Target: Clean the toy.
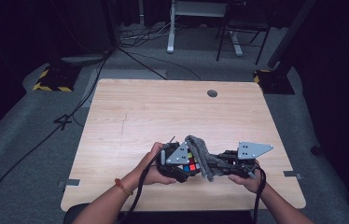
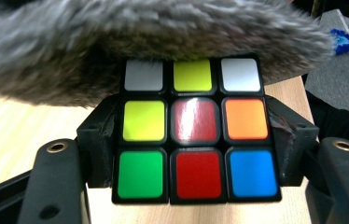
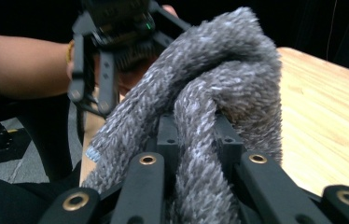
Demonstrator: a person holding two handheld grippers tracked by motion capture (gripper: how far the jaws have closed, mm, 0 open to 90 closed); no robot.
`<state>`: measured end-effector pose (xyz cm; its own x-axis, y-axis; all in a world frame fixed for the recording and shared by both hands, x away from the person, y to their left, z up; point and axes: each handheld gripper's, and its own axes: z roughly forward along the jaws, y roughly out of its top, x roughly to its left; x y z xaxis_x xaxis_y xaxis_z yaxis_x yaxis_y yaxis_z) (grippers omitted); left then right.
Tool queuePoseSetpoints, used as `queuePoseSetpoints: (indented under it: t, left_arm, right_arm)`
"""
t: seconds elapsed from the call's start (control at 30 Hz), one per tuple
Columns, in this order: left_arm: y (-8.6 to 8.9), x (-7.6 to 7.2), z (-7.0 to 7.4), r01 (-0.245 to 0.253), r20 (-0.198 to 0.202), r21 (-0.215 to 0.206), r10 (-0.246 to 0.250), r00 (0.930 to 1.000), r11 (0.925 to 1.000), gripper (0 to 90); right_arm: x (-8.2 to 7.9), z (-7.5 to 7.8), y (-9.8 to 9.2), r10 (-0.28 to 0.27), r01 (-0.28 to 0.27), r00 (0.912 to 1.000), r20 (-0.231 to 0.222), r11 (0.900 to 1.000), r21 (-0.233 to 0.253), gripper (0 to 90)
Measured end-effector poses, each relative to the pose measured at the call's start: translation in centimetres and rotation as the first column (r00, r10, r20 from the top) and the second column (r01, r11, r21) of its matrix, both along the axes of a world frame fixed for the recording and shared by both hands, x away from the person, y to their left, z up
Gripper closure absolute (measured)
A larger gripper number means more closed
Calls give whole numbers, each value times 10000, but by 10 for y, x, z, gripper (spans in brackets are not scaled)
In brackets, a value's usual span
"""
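My left claw (image 2: 196, 154) pinches a black cube with coloured square stickers (image 2: 195, 130). My right claw (image 3: 199, 168) pinches a fuzzy grey knitted cloth (image 3: 210, 93), draped over the cube's top

Counter (image 1: 172, 112): light wood top, one round grey grommet (image 1: 212, 93) set near its far edge, right of centre.

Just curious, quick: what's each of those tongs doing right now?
Left tongs: closed on the cube.
Right tongs: closed on the grey cloth.
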<state>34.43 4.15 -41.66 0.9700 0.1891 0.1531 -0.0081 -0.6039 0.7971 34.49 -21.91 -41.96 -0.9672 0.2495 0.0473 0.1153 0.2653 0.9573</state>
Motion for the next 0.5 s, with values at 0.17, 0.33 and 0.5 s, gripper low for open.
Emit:
queuePoseSetpoints:
  t: [0.17, 0.33, 0.5]
  left_arm:
    - [3, 0, 4, -138, 125, -204, 141, 9998, 9997, 331]
    - [11, 0, 14, -229, 208, -768, 246, 9995, 9968, 331]
    - [19, -1, 20, -288, 279, -1152, 322, 9991, 9929, 331]
  right_arm:
    - [3, -1, 1, -423, 423, 9991, 0, 9985, -356, 778]
    - [9, -14, 0, -651, 612, 9972, -361, 9930, -1006, 777]
    - [10, -21, 4, -587, 502, 9961, -659, 9909, -1249, 777]
